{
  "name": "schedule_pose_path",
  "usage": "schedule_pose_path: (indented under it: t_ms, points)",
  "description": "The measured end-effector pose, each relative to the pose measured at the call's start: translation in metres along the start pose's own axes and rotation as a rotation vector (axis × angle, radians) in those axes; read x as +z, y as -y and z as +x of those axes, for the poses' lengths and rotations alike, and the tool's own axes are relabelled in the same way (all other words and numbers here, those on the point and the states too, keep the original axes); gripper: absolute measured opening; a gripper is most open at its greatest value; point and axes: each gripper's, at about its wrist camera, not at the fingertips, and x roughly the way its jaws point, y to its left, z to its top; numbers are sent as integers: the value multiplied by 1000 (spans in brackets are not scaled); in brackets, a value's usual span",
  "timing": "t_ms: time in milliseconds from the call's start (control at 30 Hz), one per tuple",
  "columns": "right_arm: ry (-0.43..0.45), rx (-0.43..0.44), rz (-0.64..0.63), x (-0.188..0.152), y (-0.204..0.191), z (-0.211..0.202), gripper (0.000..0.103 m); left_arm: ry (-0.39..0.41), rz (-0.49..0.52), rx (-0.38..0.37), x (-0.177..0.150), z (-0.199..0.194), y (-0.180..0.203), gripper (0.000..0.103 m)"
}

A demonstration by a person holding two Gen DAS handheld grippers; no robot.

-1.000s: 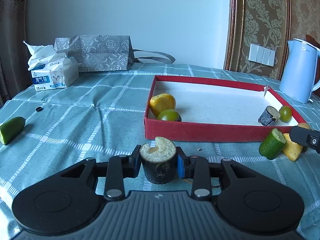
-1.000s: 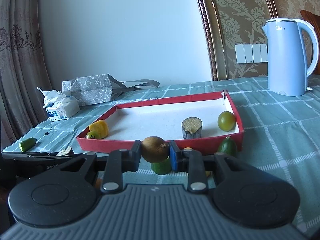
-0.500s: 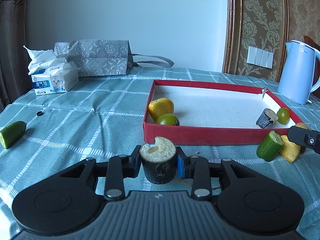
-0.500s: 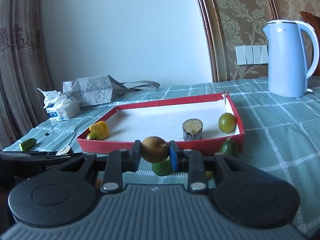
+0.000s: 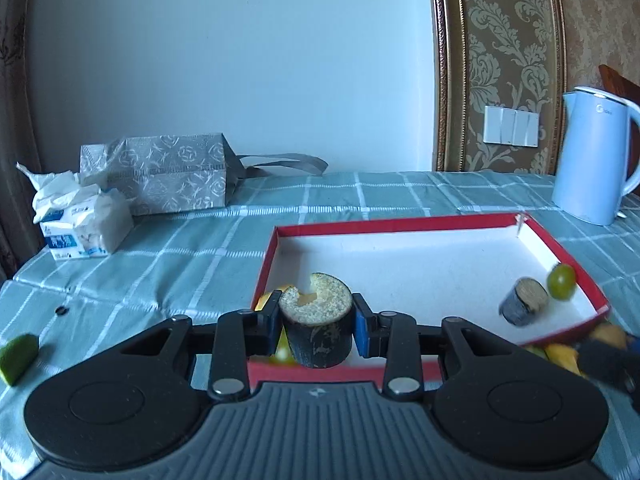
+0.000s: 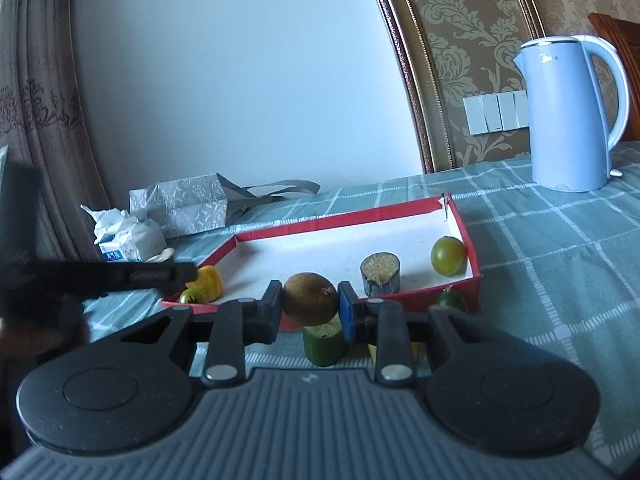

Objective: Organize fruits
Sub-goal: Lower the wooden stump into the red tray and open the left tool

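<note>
Since the earlier frame the left hand-held gripper (image 5: 316, 322) has risen toward the red tray (image 5: 440, 222), its near rim now just below the clamped dark cut piece (image 5: 318, 320). The right hand-held gripper (image 6: 310, 306) grips a kiwi (image 6: 310, 298), the tray just beyond.

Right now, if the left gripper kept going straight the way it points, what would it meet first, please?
Probably the white floor of the red-rimmed tray; the left gripper holds a dark cut cylinder, and nothing lies directly ahead, though depth is uncertain.

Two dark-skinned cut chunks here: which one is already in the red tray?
The dark-skinned cylindrical chunk beside the green round fruit, resting on the red cardboard tray floor. The notched one is clamped in the left claw.
</note>
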Motion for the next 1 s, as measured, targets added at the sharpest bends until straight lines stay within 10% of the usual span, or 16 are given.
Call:
schedule_pose_path:
  t_ms: [467, 667, 1000]
  points:
    - [2, 22, 29, 1, 3, 0, 28, -51, 19, 31, 5, 76, 18, 45]
    - [-1, 13, 27, 0, 3, 1, 28, -11, -24, 3, 9, 57, 13, 78]
    - [1, -11, 10, -1, 2, 1, 28, 58, -84, -18, -1, -15, -26, 81]
